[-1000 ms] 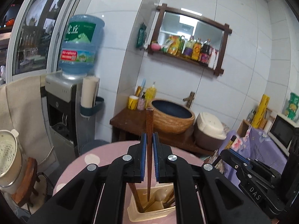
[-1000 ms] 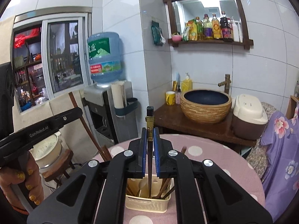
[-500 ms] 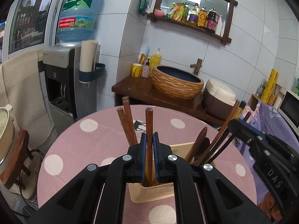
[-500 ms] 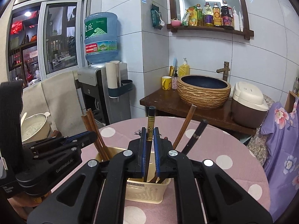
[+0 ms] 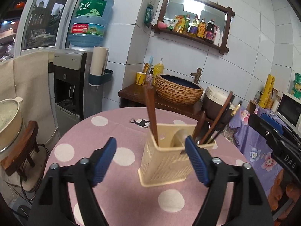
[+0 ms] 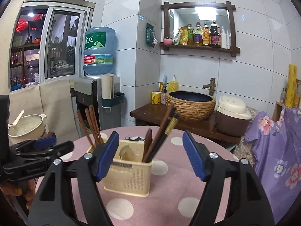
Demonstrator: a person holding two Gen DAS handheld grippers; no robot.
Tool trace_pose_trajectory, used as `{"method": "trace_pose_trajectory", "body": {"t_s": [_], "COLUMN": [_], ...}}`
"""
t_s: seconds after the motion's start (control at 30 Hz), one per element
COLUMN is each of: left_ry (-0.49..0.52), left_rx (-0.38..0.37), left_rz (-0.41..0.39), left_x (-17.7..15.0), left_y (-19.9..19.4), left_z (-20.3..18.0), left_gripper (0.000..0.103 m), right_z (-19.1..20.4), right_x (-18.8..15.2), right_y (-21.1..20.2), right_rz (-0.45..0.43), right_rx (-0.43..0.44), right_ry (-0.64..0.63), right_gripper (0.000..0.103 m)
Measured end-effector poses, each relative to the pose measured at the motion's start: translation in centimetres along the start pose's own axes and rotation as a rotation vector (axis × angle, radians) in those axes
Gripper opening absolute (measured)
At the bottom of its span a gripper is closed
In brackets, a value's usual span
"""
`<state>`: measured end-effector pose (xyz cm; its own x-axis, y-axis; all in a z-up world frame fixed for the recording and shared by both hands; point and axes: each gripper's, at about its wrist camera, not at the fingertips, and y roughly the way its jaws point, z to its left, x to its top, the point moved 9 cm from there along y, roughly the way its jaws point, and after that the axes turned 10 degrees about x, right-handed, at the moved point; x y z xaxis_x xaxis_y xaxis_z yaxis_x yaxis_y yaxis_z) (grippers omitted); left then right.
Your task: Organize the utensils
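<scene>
A cream plastic utensil holder [image 5: 165,158] [image 6: 128,171] stands on the pink dotted table. Brown chopsticks [image 5: 151,113] [image 6: 92,124] lean in its left compartment. Dark chopsticks [image 6: 169,126] and a wooden spoon [image 6: 147,143] lean in its right compartment. My left gripper [image 5: 150,141] hangs just short of the holder, its jaws opening with the pads touching nothing. My right gripper [image 6: 150,134] hovers over the holder's near side, its jaws also opening and free of any utensil. The chopsticks stand loose in the holder.
The round table [image 5: 116,131] carries only the holder. Behind it are a water dispenser [image 5: 75,79], a wooden counter with a woven basin [image 5: 178,90] and a rice cooker [image 6: 233,116]. A pot [image 5: 7,120] sits on a stool at left. Purple floral cloth [image 6: 272,150] is at right.
Both grippers came down to the holder, each shut on a chopstick. Both have let go; their jaws now stand wide, and the chopsticks rest in the holder.
</scene>
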<state>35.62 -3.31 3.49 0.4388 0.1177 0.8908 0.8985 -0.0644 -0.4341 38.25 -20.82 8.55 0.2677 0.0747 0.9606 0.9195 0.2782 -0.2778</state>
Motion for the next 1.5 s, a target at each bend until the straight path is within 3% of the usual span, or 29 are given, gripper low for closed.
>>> {"method": "trace_pose_trajectory", "body": {"t_s": [0.1, 0.23, 0.57, 0.8, 0.97, 1.1, 1.5], "left_ry": [0.006, 0.0, -0.04, -0.023, -0.066, -0.025, -0.031], "left_rx": [0.006, 0.026, 0.076, 0.135, 0.138, 0.143, 0.142], "left_rz": [-0.049, -0.126, -0.15, -0.139, -0.182, -0.25, -0.255], "left_x": [-1.5, -3.7, -11.6, -17.0, -18.4, -18.1, -18.9], "left_y": [-2.1, -5.0, -12.2, -16.4, -19.2, -20.9, -21.8], "left_z": [1.0, 2.3, 5.1, 5.9, 6.6, 5.6, 5.3], "left_gripper": [0.096, 0.098, 0.098, 0.098, 0.098, 0.098, 0.098], "right_z": [-0.1, 0.3, 4.6, 6.7, 7.2, 8.1, 8.4], "right_x": [-2.0, -5.1, -15.6, -20.4, -22.3, -22.5, -21.9], "right_y": [-2.5, -5.2, -11.8, -17.0, -20.0, -22.0, -23.7], "right_rz": [-0.01, -0.006, 0.041, 0.039, 0.03, -0.01, -0.058], "right_rx": [-0.005, -0.028, -0.065, -0.101, -0.109, -0.107, -0.109], "right_ry": [0.012, 0.02, 0.017, 0.028, 0.071, 0.07, 0.04], "right_gripper": [0.09, 0.097, 0.097, 0.097, 0.097, 0.097, 0.097]}}
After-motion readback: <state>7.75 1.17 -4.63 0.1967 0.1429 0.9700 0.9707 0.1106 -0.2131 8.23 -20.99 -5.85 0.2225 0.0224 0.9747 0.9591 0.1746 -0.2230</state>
